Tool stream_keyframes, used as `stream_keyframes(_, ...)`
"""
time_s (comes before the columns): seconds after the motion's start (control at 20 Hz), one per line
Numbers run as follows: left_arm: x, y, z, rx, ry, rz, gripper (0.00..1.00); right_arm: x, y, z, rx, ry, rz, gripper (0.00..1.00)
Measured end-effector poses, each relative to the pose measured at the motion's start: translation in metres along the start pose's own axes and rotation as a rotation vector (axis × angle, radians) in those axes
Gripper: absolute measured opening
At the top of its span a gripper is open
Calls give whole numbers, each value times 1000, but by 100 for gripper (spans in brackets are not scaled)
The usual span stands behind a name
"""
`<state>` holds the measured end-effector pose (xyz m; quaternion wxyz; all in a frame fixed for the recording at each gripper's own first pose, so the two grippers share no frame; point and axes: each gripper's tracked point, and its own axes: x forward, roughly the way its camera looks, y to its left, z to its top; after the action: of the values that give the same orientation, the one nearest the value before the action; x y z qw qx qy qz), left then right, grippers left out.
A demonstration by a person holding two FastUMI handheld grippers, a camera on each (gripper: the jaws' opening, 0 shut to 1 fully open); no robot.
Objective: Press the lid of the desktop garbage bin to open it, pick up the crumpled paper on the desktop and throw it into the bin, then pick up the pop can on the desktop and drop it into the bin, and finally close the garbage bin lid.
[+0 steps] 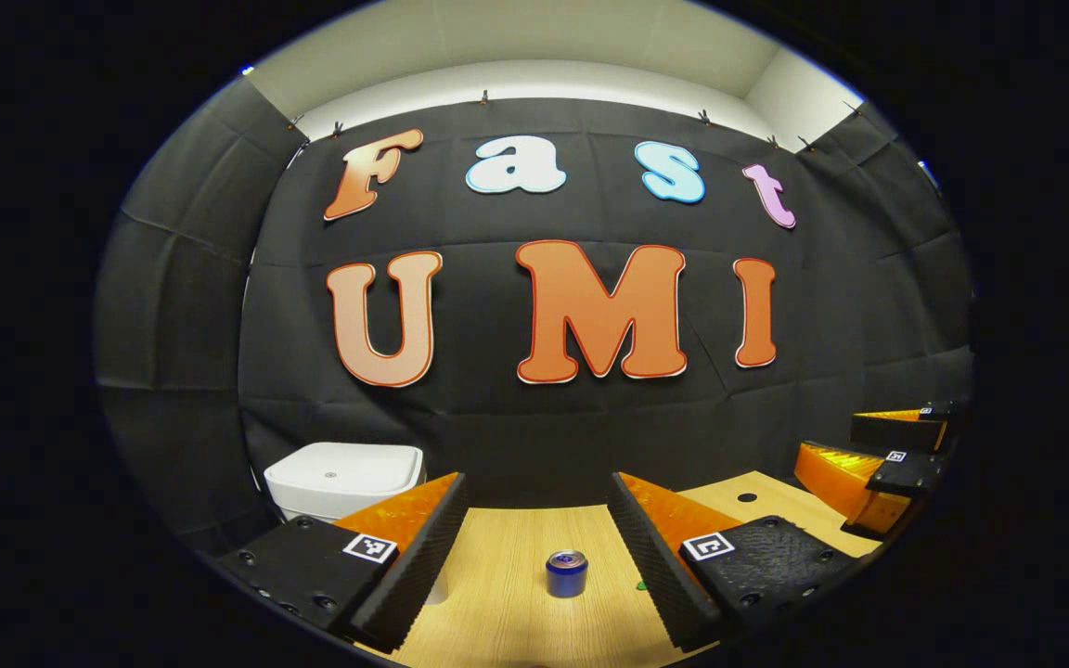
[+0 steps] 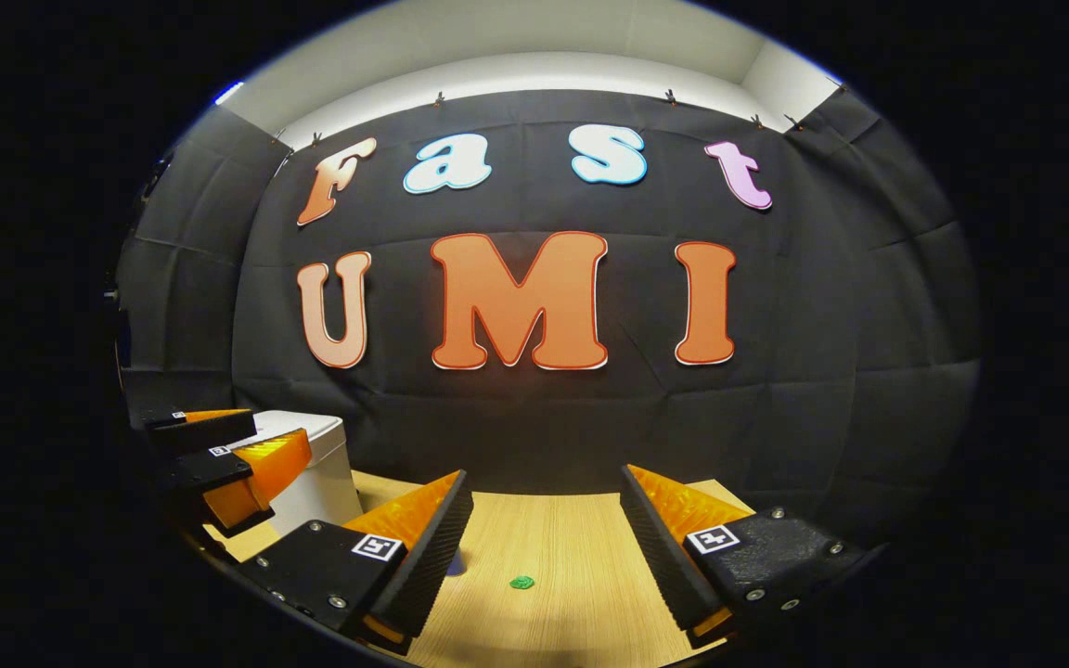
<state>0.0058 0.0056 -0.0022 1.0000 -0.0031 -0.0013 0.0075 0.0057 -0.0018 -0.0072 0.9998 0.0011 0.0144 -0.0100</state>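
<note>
While both grippers gape, pop can stands beside shut bin

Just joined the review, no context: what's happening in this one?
A person holds two grippers over a wooden desktop. Both are open and empty. The left gripper faces the pop can, which stands upright between its fingers' line of sight but untouched. The white garbage bin sits at the left by the wall, lid down. The right gripper hovers over bare desk near a small green mark. Nothing has been picked up; I can't spot the crumpled paper.
</note>
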Motion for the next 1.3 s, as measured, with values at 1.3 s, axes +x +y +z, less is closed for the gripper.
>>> stream_keyframes(1.3, 13, 23, 4, 15, -15, 51, 99, 11, 6, -8, 2, 22, 8, 95)
